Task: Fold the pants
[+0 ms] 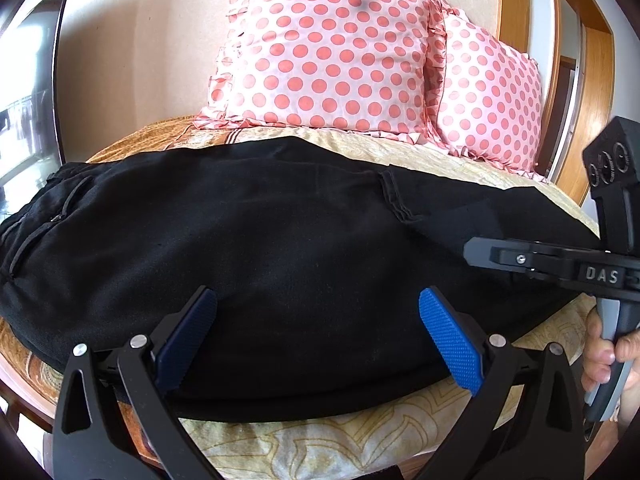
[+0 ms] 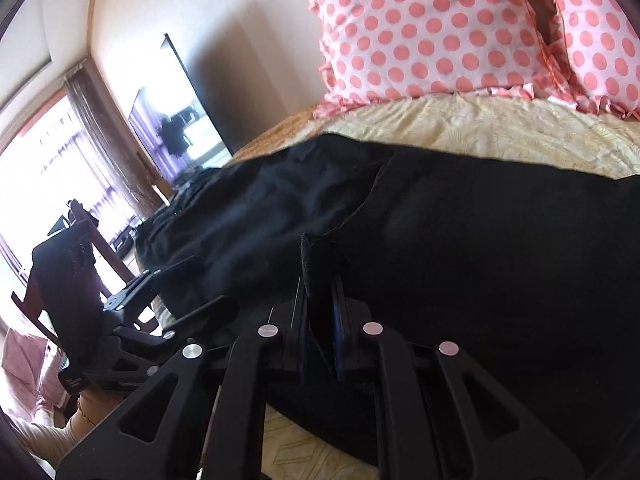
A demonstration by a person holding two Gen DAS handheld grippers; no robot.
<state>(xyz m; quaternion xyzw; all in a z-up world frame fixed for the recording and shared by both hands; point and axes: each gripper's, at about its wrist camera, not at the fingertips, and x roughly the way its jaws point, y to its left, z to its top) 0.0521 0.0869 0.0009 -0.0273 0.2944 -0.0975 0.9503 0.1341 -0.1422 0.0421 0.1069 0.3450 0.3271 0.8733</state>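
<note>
Your pants (image 1: pixel 280 240) are lying flat across the bed (image 1: pixel 340 436), stretching from left to right, black cloth covering most of the patterned yellow spread. The waistband end with its pocket seams is sitting at the left, and a stitched seam is showing right of the middle in the left wrist view.

You are holding your left claw (image 1: pixel 320 336) wide apart, its blue pads (image 1: pixel 450 340) spread over the near edge of the pants, gripping nothing. Whether the tips are touching the cloth I cannot tell.

Your right claw (image 2: pixel 320 312) is pinching tight on a raised fold of the pants (image 2: pixel 460 248), a flap of black fabric standing up between the closed fingers in the right wrist view. From the left wrist view that right claw (image 1: pixel 476 254) is coming in from the right side, low over the pants, with your hand (image 1: pixel 604 356) wrapping its handle below.

Behind the pants, two pink polka-dot pillows (image 1: pixel 332 52) are leaning against the wall at the head of the bed, well apart from the cloth. A dark screen (image 2: pixel 180 120) is standing off to the left, near the bright window (image 2: pixel 60 168).
</note>
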